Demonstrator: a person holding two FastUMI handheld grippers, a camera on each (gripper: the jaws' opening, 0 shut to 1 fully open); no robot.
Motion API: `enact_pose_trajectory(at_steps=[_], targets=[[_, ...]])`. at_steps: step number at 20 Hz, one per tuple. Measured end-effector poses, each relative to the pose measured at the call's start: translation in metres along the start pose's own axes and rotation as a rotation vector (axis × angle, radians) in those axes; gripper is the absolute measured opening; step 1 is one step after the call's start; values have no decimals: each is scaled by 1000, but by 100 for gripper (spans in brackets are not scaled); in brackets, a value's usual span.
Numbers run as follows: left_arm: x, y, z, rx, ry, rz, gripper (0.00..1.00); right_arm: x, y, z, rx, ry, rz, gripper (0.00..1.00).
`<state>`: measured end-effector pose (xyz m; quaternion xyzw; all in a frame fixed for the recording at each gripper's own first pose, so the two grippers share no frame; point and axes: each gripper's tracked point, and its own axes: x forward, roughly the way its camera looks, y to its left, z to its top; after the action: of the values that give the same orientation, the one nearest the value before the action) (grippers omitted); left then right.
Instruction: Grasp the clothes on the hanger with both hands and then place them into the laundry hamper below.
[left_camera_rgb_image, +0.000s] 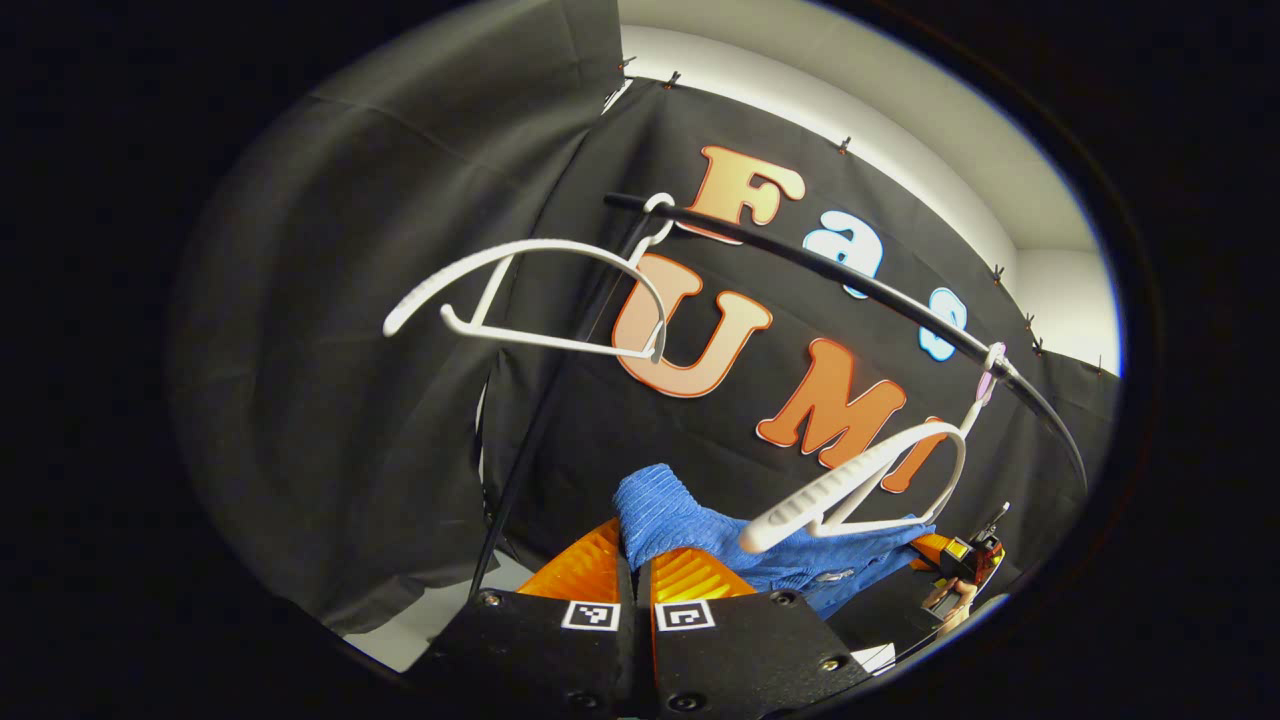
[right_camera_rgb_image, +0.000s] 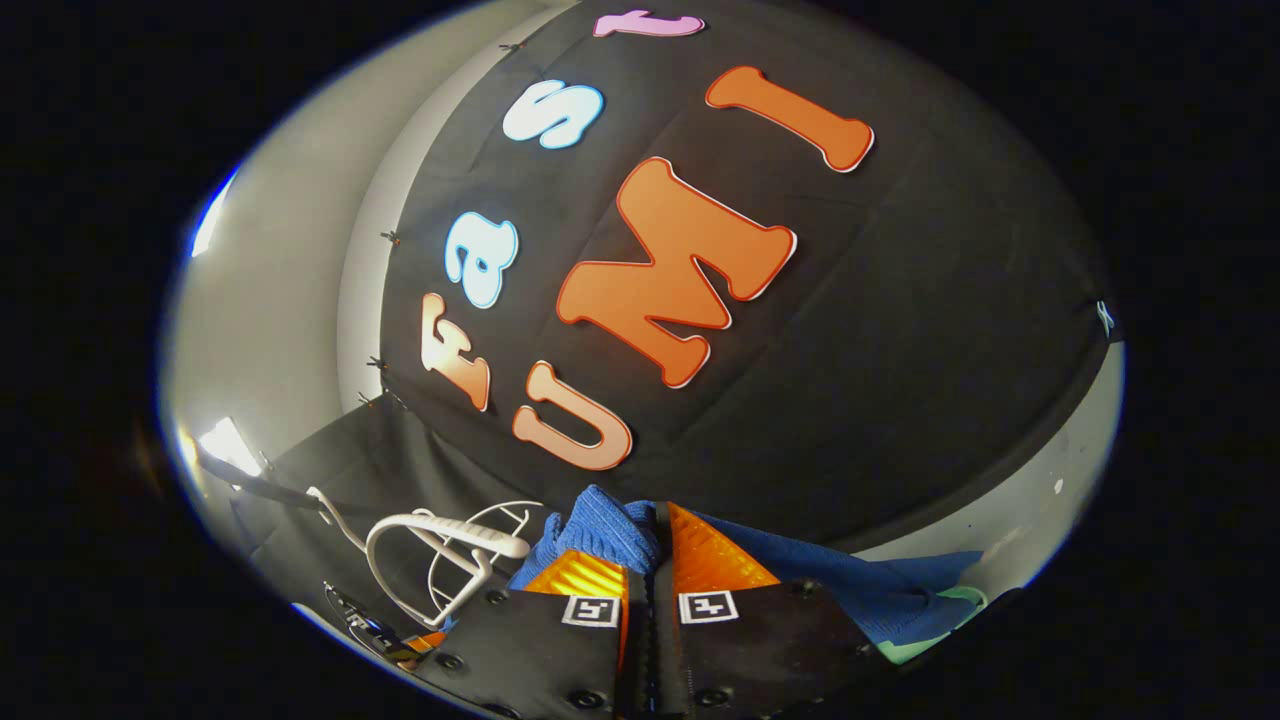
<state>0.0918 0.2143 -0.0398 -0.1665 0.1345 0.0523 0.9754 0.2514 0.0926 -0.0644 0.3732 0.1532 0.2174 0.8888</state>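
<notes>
Both claws, left and right, are clamped shut on the blue garment, holding it spread below the rail, clear of the bare hangers, ready for lowering.

My left gripper, bottom centre: fingers pinched together on blue garment. Two white hangers, one upper left, one lower right, on black rail. Right gripper, lower right, at the garment's far end.
</notes>
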Motion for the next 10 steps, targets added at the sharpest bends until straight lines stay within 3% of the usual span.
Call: enact_pose_trajectory(at_steps=[10], targets=[[-15,-8,-67,-2,72,33,0,-34,-32,-55,-23,59,-106,8]])
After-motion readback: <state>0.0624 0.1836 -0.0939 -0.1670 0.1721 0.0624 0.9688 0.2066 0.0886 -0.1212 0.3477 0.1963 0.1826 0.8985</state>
